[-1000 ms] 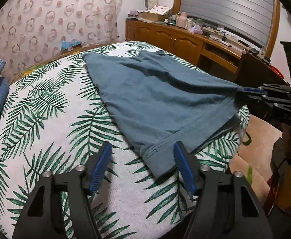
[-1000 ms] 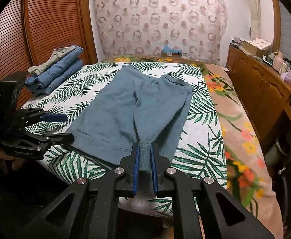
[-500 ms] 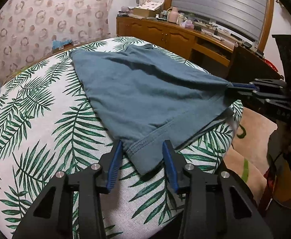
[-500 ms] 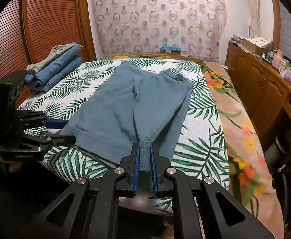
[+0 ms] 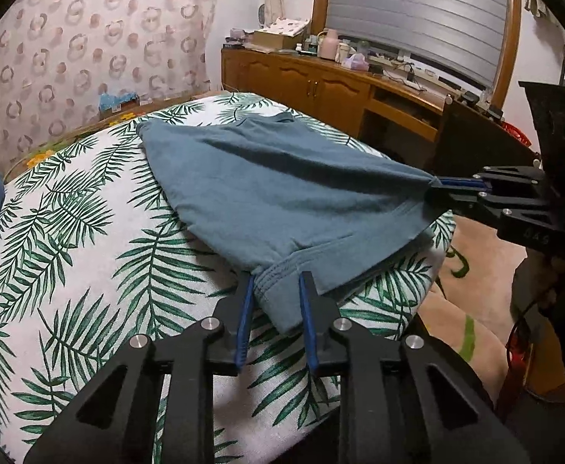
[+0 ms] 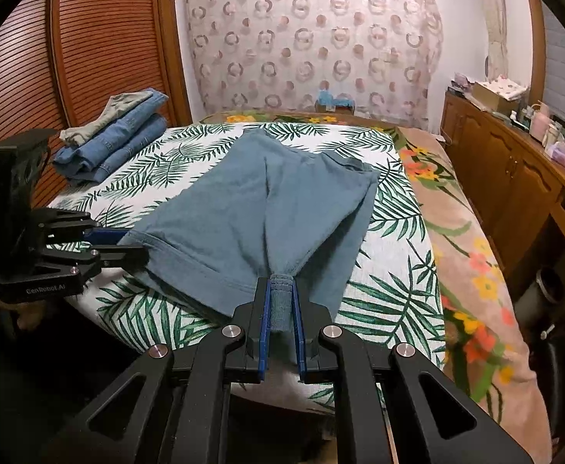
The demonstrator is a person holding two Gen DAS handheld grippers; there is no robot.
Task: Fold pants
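Blue-grey pants lie spread on the palm-leaf bed sheet, hems toward the near edge. In the left wrist view my left gripper straddles one hem corner. Its jaws are closing, both blue pads touch the cloth, and the hem puckers between them. My right gripper is shut on the other hem corner, which is bunched into a narrow roll and lifted slightly off the sheet. Each gripper also shows in the other's view: the right gripper at the right, the left gripper at the left of the pants.
A stack of folded jeans sits at the far left corner of the bed. A floral blanket covers the bed's right side. A wooden cabinet cluttered with small items runs along the right wall. A slatted wooden door stands left.
My left gripper's jaws have narrowed from wide apart to touching the hem corner, and it has edged forward over that corner. The right gripper keeps its grip and has not moved.
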